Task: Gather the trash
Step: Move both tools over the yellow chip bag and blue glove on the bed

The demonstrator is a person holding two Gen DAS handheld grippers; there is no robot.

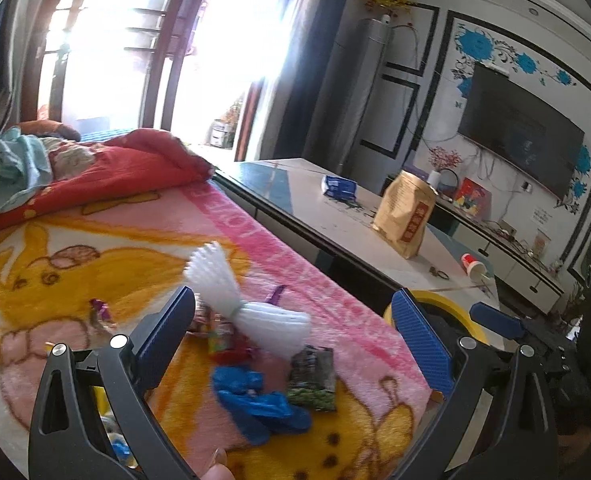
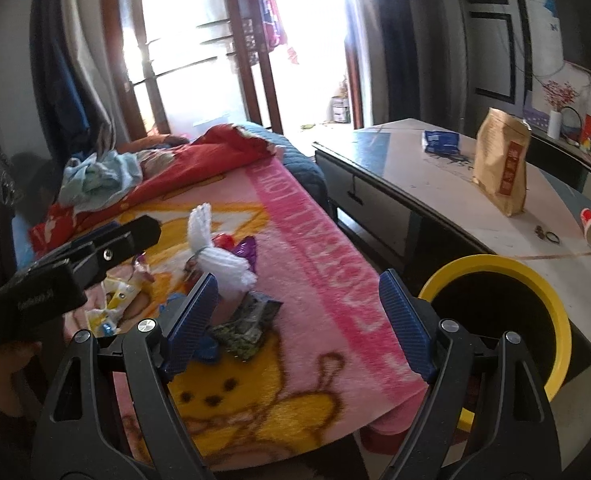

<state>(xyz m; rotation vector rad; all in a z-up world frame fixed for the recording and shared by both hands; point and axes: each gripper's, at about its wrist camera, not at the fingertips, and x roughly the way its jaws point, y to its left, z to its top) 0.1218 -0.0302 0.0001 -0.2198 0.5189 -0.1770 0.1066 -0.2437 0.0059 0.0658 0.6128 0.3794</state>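
Trash lies on a pink and yellow blanket (image 1: 255, 232): a white foam net (image 1: 247, 312), a blue crumpled bag (image 1: 255, 400), a dark green-edged wrapper (image 1: 311, 376) and small candy wrappers (image 1: 223, 340). My left gripper (image 1: 295, 336) stands open just above this pile, nothing between its blue pads. My right gripper (image 2: 299, 320) is open too, over the blanket's edge; the dark wrapper (image 2: 243, 320) and the foam net (image 2: 223, 260) lie by its left finger. A yellow-rimmed bin (image 2: 495, 264) stands to the right of the bed. The left gripper's body (image 2: 75, 268) shows at the left of the right wrist view.
A low white table (image 1: 335, 216) runs beside the bed, bearing a brown paper bag (image 1: 405, 216), a blue packet (image 1: 339, 186) and a tipped red-and-white cup (image 1: 473, 266). A red quilt (image 1: 127, 168) and pale blue cloth (image 1: 11, 164) lie further up the bed. A TV (image 1: 519, 128) hangs beyond.
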